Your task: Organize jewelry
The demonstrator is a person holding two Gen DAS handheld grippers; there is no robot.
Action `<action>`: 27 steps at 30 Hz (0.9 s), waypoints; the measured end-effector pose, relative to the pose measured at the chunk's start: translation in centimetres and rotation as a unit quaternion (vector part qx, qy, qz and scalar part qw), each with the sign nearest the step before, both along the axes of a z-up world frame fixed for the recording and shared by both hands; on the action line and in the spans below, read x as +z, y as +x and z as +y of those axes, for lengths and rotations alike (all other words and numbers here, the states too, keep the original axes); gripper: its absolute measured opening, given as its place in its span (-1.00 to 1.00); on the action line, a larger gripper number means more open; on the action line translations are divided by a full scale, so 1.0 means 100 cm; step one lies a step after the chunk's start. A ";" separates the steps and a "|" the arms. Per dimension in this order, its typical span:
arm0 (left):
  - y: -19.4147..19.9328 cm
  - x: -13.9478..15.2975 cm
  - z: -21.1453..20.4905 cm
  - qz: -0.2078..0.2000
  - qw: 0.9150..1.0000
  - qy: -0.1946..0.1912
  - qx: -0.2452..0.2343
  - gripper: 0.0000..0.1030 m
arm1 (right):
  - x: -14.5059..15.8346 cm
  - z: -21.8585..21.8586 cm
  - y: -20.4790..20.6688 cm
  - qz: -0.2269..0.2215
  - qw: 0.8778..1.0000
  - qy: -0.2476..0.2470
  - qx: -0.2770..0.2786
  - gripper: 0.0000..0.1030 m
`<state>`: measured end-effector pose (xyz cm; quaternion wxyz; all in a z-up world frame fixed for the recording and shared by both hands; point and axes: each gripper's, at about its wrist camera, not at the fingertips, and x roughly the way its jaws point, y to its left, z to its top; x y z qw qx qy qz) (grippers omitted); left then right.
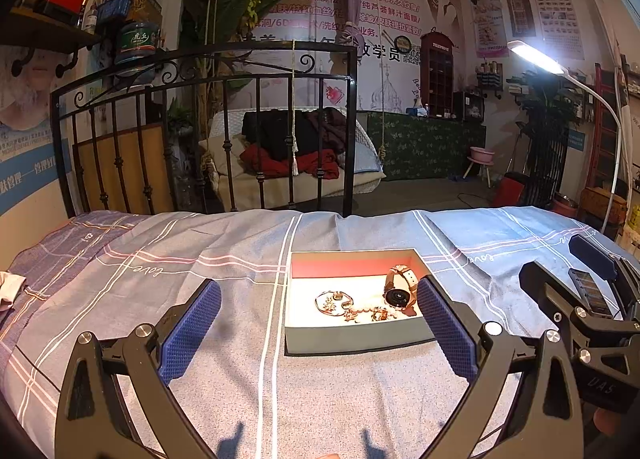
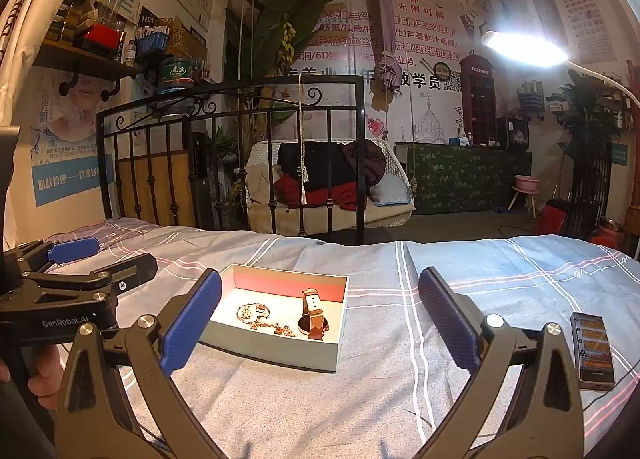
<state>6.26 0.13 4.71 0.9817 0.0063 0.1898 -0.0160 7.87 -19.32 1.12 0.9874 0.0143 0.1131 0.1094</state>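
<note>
Bedspread (image 2: 360, 399) holds box (image 2: 276, 355); watch (image 2: 312, 315) strap runs away from tools.

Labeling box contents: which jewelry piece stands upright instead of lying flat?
The watch, at the box's right end: it rests on edge with its strap arching up. The bangle and bead bracelet lie flat on the floor.

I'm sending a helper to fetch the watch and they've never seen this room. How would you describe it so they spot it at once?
On the bed's checked sheet sits a shallow open box with a red inner wall. The watch lies at its right end, beside a ring-shaped bracelet and a beaded chain. It alone has a round dark dial and a tan strap arching upward.
</note>
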 end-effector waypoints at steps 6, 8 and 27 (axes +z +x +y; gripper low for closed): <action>-0.005 0.000 0.003 -0.004 1.000 0.000 0.004 0.87 | -0.001 0.001 -0.001 -0.001 1.000 -0.001 0.002 0.89; -0.007 0.000 0.004 -0.008 1.000 0.001 0.006 0.87 | -0.001 0.002 0.000 -0.002 1.000 -0.002 0.003 0.89; -0.006 0.005 0.003 -0.007 1.000 0.012 0.008 0.87 | -0.001 0.000 -0.001 0.002 1.000 -0.005 0.009 0.89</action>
